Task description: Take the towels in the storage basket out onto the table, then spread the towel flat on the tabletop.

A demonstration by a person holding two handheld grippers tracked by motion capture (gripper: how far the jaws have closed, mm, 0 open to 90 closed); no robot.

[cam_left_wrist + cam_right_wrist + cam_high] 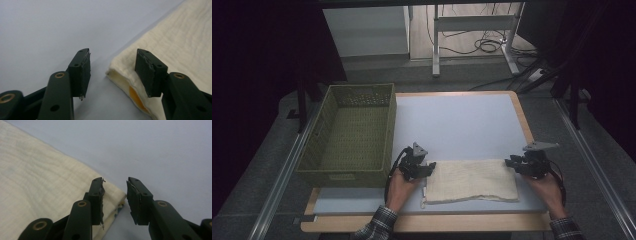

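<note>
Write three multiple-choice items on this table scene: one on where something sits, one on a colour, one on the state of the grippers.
1. Where is the olive-green woven plastic basket?
A. left side of the pale blue table top
B. right side
C. on the cloth

2. What colour is the folded, crinkled cloth?
A. red
B. cream
C. black

3. How do the left gripper and the right gripper stand?
A. both clamped on the basket
B. both open at corners of the cloth
C. both lifting the cloth

Answers:
1 A, the basket stands left of the cloth in the high view.
2 B, cream in all views.
3 B, gaps show between the jaws and the cloth lies flat.
</note>
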